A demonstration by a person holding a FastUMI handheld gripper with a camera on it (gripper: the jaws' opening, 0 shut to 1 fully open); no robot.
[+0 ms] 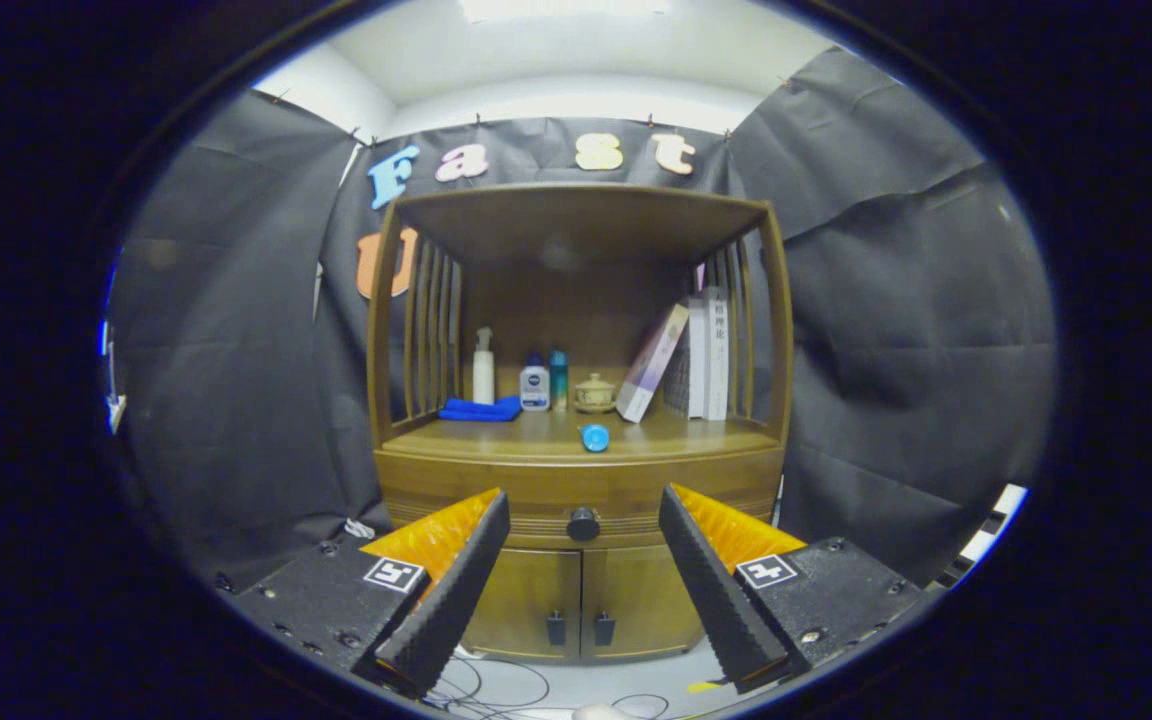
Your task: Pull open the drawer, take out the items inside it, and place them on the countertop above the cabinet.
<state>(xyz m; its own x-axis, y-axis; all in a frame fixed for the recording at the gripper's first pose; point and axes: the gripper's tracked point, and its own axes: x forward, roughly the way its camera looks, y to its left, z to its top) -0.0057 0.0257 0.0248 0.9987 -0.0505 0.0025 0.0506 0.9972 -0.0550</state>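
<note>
I hold the gripper (584, 580) wide open and empty, its fingers on both sides of the closed drawer's knob (583, 523), well short of it, below the countertop's front edge (496, 447); I judge a crooked approach could slip off this small knob.

Countertop (496, 440) carries: blue cloth (481, 409), bottles (534, 386), small pot (595, 394), books (701, 355), blue cap (594, 437) in front.

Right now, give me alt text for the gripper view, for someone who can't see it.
The hand-held gripper is open and empty, its fingers framing the knob of a shut drawer in a wooden cabinet. On the countertop above stand bottles, books, a blue cloth and a small blue item.
</note>
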